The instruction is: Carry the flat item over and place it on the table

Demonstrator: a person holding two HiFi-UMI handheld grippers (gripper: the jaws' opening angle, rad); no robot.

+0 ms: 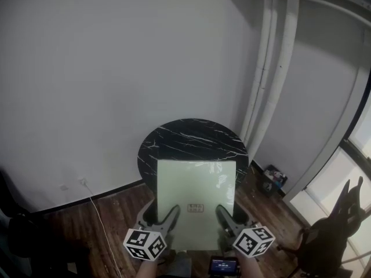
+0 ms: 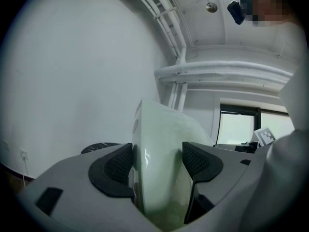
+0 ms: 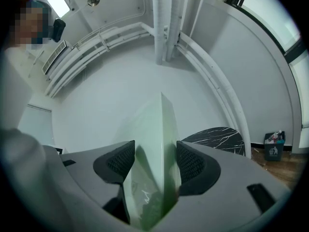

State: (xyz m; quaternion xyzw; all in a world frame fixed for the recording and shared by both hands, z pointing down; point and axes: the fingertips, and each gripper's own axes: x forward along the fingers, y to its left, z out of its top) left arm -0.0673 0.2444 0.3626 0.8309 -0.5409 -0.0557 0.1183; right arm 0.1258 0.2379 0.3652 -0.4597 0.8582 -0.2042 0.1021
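One flat item (image 1: 196,204), a smooth, glossy, pale-green rectangular panel, hangs above the dark plank floor (image 1: 113,213). In the head view its far edge overlaps the near rim of the table (image 1: 191,136). There is one table, at 12 o'clock; it is round, with a black stone-like top veined in white.

There are two grippers. The left gripper (image 1: 170,214) pinches the panel's near edge at 7 o'clock and the right gripper (image 1: 224,213) at 5 o'clock. Their own views show the ribbed black pads (image 2: 116,166) pressed against both faces of the panel. Each gripper carries one marker cube (image 1: 145,244). Two round white pipes (image 1: 269,68) climb the plain wall at 1 o'clock.
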